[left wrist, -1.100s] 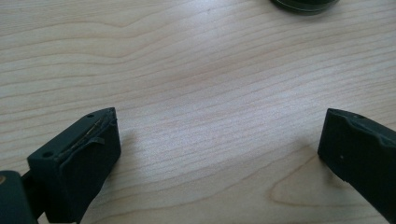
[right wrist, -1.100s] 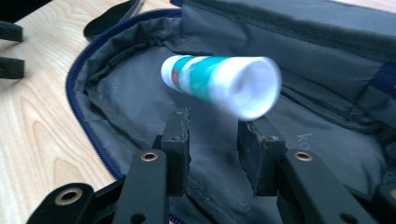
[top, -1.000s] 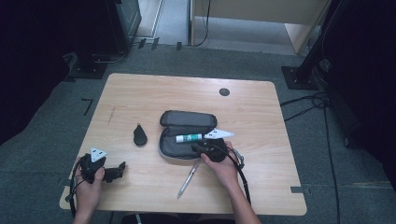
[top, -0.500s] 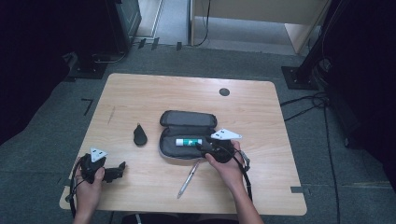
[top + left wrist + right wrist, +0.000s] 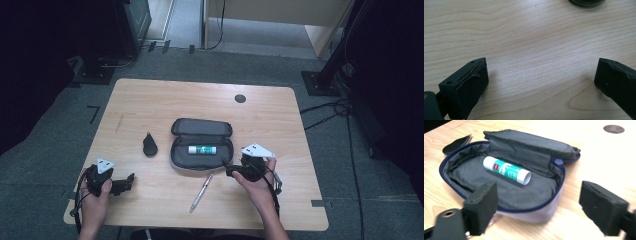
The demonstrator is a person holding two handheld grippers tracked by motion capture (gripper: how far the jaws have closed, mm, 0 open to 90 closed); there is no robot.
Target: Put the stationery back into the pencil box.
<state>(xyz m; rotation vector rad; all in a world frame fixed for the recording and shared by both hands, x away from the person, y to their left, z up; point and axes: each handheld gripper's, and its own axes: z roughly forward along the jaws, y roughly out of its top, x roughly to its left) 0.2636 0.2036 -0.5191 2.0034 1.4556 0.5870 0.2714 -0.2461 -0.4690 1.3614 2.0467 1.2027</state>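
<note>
White and green, the glue stick lies inside the open grey pencil case, beyond my right gripper. Its jaws have just been opening and now stand wide, empty, just short of the case's near rim. My left gripper also stands wide, empty, over bare tabletop, well apart.

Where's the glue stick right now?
The glue stick lies inside the open pencil case at mid-table, just left of the right gripper in the high view.
</note>
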